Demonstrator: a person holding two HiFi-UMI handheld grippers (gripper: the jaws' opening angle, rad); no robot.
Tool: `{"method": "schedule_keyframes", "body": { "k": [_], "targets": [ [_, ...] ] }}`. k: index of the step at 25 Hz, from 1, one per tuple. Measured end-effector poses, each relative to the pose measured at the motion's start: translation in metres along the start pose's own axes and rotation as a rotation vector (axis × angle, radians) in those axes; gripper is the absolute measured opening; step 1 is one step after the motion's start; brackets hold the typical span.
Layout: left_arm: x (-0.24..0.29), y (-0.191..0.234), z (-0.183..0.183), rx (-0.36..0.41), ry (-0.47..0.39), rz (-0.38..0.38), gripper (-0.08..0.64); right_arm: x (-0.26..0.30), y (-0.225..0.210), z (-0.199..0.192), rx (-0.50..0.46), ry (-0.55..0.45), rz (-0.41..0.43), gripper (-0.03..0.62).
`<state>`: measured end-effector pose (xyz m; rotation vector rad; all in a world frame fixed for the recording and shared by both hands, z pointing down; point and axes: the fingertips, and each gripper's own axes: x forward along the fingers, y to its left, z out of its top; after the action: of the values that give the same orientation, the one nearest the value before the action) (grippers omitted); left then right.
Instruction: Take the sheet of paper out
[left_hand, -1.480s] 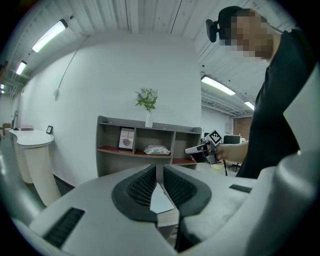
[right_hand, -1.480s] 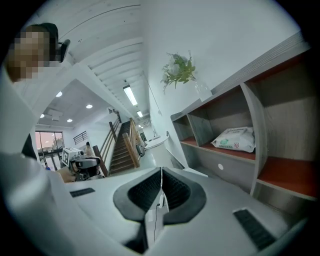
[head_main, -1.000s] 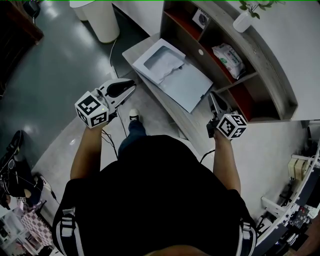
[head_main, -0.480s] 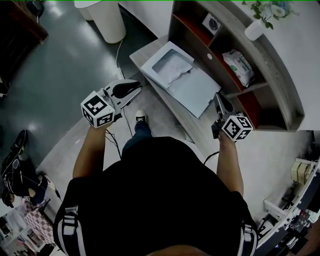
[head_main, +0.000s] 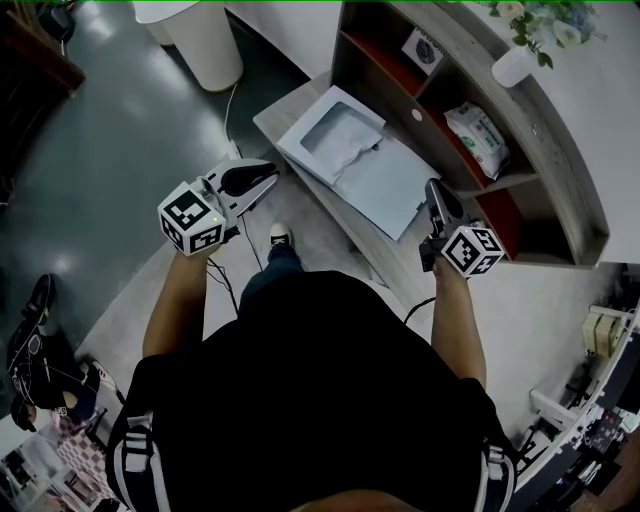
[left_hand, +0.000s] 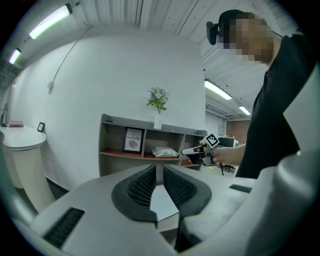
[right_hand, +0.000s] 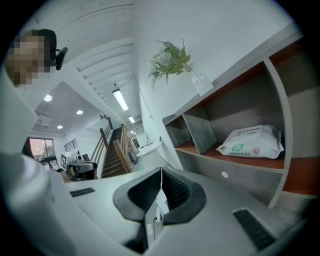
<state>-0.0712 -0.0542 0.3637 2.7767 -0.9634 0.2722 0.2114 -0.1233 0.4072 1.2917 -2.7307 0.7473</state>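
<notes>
Expecting the crumpled white paper sheet (head_main: 343, 135) light, floppy; I'd pinch its edge. Right gripper (head_main: 432, 188) closed, empty; left gripper (head_main: 270, 173) barely open.

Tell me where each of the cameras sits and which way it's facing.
Head view: on the person's head, looking steeply down at both forearms, left claw, right claw, printer and its paper sheet.
Left gripper view: on the left claw, looking past its jaws at the shelf; right claw and torso show right.
Right gripper view: on the right claw, facing past its jaws to the wipes pack.
Both gripper views share the plant.
</notes>
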Motion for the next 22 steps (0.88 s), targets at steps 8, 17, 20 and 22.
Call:
{"method": "schedule_keyframes", "body": {
  "k": [8,17,20,22],
  "targets": [
    [0.004,0.033,0.007,0.012,0.009,-0.011,0.055,0.032,0.004,0.008,0.001,-0.008,0.009,0.015],
    [0.021,0.061,0.002,0.001,0.042,-0.058,0.055,0.068,-0.002,0.007,0.013,0.007,0.01,0.015],
    [0.024,0.068,0.001,-0.004,0.051,-0.073,0.057,0.08,0.001,0.004,0.013,0.024,0.029,0.027],
    [0.025,0.074,-0.001,-0.007,0.06,-0.086,0.057,0.09,0.003,0.002,0.014,0.036,0.039,0.059]
  ]
}}
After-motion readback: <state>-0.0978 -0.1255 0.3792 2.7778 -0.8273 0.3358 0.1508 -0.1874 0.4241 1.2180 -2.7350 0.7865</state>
